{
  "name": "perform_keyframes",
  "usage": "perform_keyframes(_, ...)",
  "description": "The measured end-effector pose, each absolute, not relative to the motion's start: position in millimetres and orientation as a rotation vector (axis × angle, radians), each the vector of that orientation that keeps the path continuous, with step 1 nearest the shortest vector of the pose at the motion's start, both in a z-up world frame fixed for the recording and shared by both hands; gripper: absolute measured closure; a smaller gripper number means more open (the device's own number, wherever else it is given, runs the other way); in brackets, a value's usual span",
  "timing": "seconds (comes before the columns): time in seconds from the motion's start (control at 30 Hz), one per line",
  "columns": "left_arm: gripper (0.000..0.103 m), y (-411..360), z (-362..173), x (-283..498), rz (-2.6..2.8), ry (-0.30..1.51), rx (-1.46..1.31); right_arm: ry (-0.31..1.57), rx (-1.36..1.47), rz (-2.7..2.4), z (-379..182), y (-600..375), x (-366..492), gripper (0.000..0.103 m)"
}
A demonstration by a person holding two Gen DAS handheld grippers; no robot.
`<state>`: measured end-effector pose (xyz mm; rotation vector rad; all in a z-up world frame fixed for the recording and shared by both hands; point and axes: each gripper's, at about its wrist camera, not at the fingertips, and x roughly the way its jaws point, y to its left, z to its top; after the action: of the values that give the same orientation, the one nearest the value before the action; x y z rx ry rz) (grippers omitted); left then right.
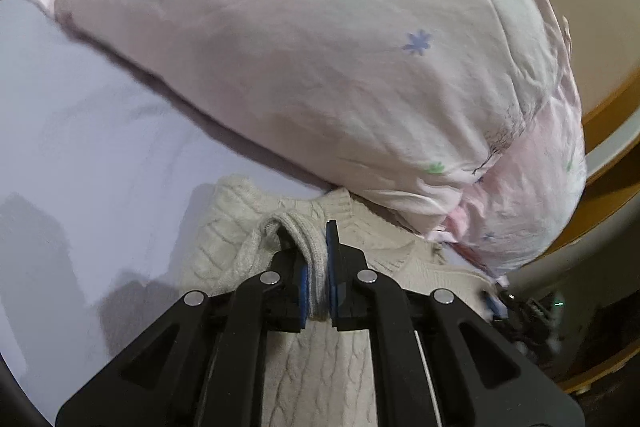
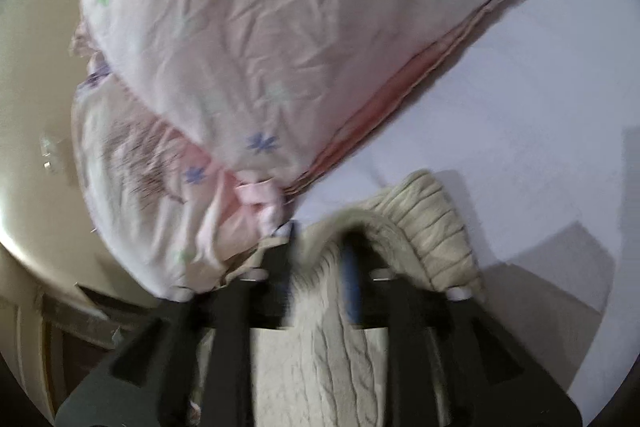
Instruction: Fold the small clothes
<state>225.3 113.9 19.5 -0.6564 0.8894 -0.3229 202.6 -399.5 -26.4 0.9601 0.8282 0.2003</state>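
Note:
A cream cable-knit sweater (image 1: pixel 240 227) lies on a pale lilac bed sheet (image 1: pixel 80 147), its far edge against a pillow. My left gripper (image 1: pixel 316 247) is shut on a ribbed edge of the sweater, which is pinched between the blue pads. In the right wrist view, which is blurred, the sweater (image 2: pixel 432 227) bunches over the jaws and my right gripper (image 2: pixel 320 259) is shut on its knit fabric. The ribbed hem folds over to the right of the fingers. The right gripper also shows at the right edge of the left wrist view (image 1: pixel 500 303).
A large white-and-pink pillow (image 1: pixel 320 47) with small blue and green flowers lies just beyond the sweater, and also fills the right wrist view (image 2: pixel 240 47). A wooden bed frame (image 1: pixel 608 115) and cream wall lie behind it. Dark floor shows at the lower left of the right wrist view.

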Motion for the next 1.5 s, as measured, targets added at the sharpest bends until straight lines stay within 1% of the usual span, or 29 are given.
perform_keyframes(0.03, 0.095, 120, 20, 224, -0.345, 0.896, -0.694, 0.809, 0.948, 0.179, -25, -399, 201, 0.034)
perform_keyframes(0.07, 0.087, 125, 22, 221, -0.363, 0.894, -0.715, 0.754, 0.916, 0.131, -15, -400, 192, 0.024)
perform_keyframes(0.1, 0.079, 128, 26, 220, -0.373, 0.887, -0.728, 0.727, 0.887, 0.101, -9, -400, 186, 0.009)
perform_keyframes(0.17, 0.029, 142, 35, 207, -0.361, 0.829, -0.747, 0.685, 0.845, 0.115, 1, -401, 176, 0.008)
perform_keyframes(0.2, 0.026, 152, 38, 197, -0.353, 0.800, -0.757, 0.684, 0.828, 0.144, 4, -402, 173, 0.008)
perform_keyframes(0.3, 0.028, 174, 29, 182, -0.363, 0.820, -0.811, 0.695, 0.788, 0.178, 7, -400, 161, 0.008)
perform_keyframes(0.37, 0.035, 176, 18, 177, -0.361, 0.855, -0.816, 0.712, 0.766, 0.201, 5, -400, 153, 0.008)
perform_keyframes(0.4, 0.037, 176, 11, 174, -0.365, 0.877, -0.814, 0.723, 0.764, 0.207, 3, -401, 151, 0.008)
perform_keyframes(0.43, 0.039, 174, 6, 172, -0.373, 0.893, -0.814, 0.729, 0.764, 0.214, 3, -398, 153, 0.008)
perform_keyframes(0.53, 0.039, 163, -7, 165, -0.399, 0.943, -0.784, 0.751, 0.753, 0.234, 3, -391, 151, 0.008)
perform_keyframes(0.57, 0.044, 158, -10, 163, -0.385, 0.953, -0.746, 0.754, 0.747, 0.237, 3, -391, 150, 0.008)
perform_keyframes(0.6, 0.044, 151, -9, 160, -0.373, 0.939, -0.694, 0.757, 0.742, 0.237, 3, -391, 149, 0.008)
perform_keyframes(0.67, 0.046, 146, -10, 157, -0.356, 0.923, -0.690, 0.761, 0.744, 0.242, 2, -390, 146, 0.008)
perform_keyframes(0.7, 0.050, 145, -12, 156, -0.350, 0.920, -0.702, 0.763, 0.746, 0.245, 1, -391, 144, 0.008)
perform_keyframes(0.73, 0.067, 141, -18, 156, -0.343, 0.935, -0.727, 0.764, 0.748, 0.247, 0, -392, 142, 0.008)
perform_keyframes(0.77, 0.079, 139, -21, 156, -0.346, 0.947, -0.742, 0.768, 0.750, 0.250, -2, -393, 140, 0.008)
perform_keyframes(0.87, 0.084, 136, -22, 153, -0.378, 0.953, -0.832, 0.785, 0.760, 0.254, -6, -399, 135, 0.008)
perform_keyframes(1.0, 0.086, 118, 15, 150, -0.534, 0.858, -0.953, 0.768, 0.765, 0.238, -3, -416, 126, 0.008)
perform_keyframes(1.1, 0.086, 61, 53, 159, -0.723, 0.794, -0.947, 0.724, 0.778, 0.216, 6, -434, 116, 0.008)
perform_keyframes(1.17, 0.086, 0, 66, 170, -0.879, 0.807, -0.953, 0.694, 0.780, 0.197, 12, -446, 109, 0.008)
perform_keyframes(1.23, 0.085, -71, 61, 184, -1.015, 0.878, -0.962, 0.675, 0.774, 0.169, 17, -456, 103, 0.008)
perform_keyframes(1.27, 0.082, -100, 52, 191, -1.065, 0.934, -0.990, 0.669, 0.774, 0.150, 19, -462, 100, 0.008)
perform_keyframes(1.3, 0.080, -138, 35, 202, -1.118, 1.034, -1.044, 0.667, 0.779, 0.136, 19, -467, 99, 0.008)
perform_keyframes(1.4, 0.079, -184, 5, 214, -1.162, 1.198, -1.138, 0.690, 0.794, 0.112, 19, -480, 98, 0.008)
perform_keyframes(1.47, 0.079, -174, 14, 211, -1.208, 1.139, -1.133, 0.721, 0.790, 0.137, 20, -486, 99, 0.007)
perform_keyframes(1.5, 0.079, -164, 23, 209, -1.203, 1.086, -1.105, 0.735, 0.785, 0.155, 20, -487, 101, 0.004)
